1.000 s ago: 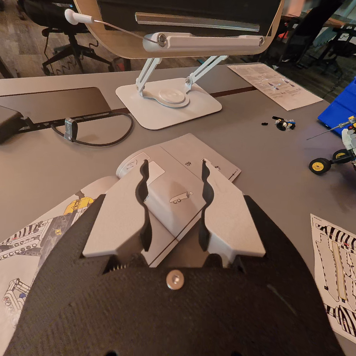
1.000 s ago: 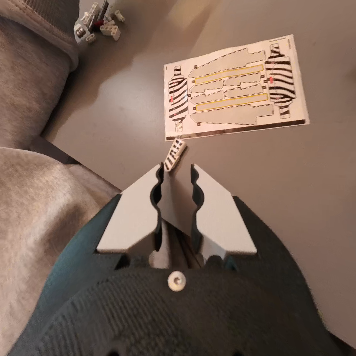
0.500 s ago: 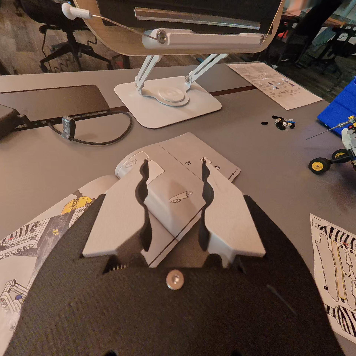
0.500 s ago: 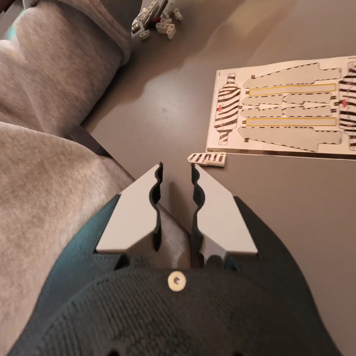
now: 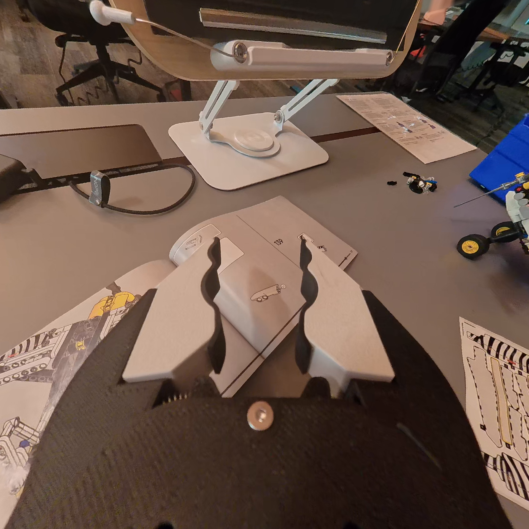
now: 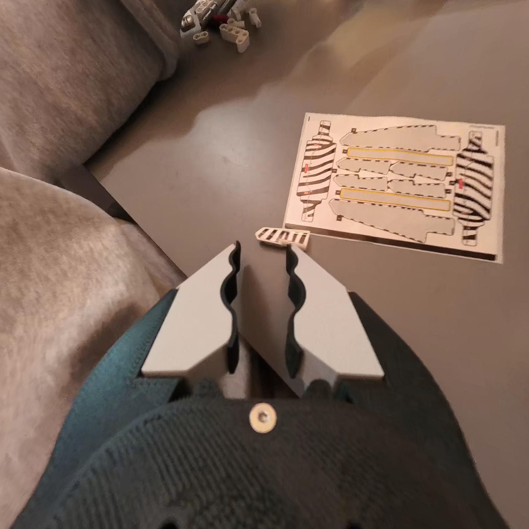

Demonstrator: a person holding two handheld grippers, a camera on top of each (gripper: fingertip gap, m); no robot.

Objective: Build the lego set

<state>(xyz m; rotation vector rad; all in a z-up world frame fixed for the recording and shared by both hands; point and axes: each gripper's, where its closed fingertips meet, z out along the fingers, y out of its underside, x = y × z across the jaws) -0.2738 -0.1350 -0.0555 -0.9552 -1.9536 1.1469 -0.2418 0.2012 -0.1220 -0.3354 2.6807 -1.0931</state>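
Observation:
My left gripper [image 5: 259, 243] is open and empty, hovering over the open instruction booklet [image 5: 274, 274] on the grey table. A partly built model with yellow-hubbed wheels [image 5: 472, 246] stands at the right edge. My right gripper [image 6: 262, 246] is open and empty, low over the table near its front edge. A small zebra-striped white piece [image 6: 282, 235] lies just beyond its right fingertip, beside the sticker sheet [image 6: 395, 183]. The sticker sheet also shows in the left wrist view [image 5: 498, 395].
A white tablet stand [image 5: 249, 148] stands behind the booklet, with a black cable [image 5: 137, 200] to its left. Small dark parts [image 5: 420, 184], a blue bin [image 5: 506, 166] and a paper sheet [image 5: 400, 126] lie at the right. Loose white pieces [image 6: 217, 25] and a person's grey sleeve [image 6: 71, 86] are at the left. The grippers' ends are close to 35 cm from one another.
The right gripper has swung and shifted, so the striped piece went from between its fingertips to just beyond the right one. The left gripper has barely moved.

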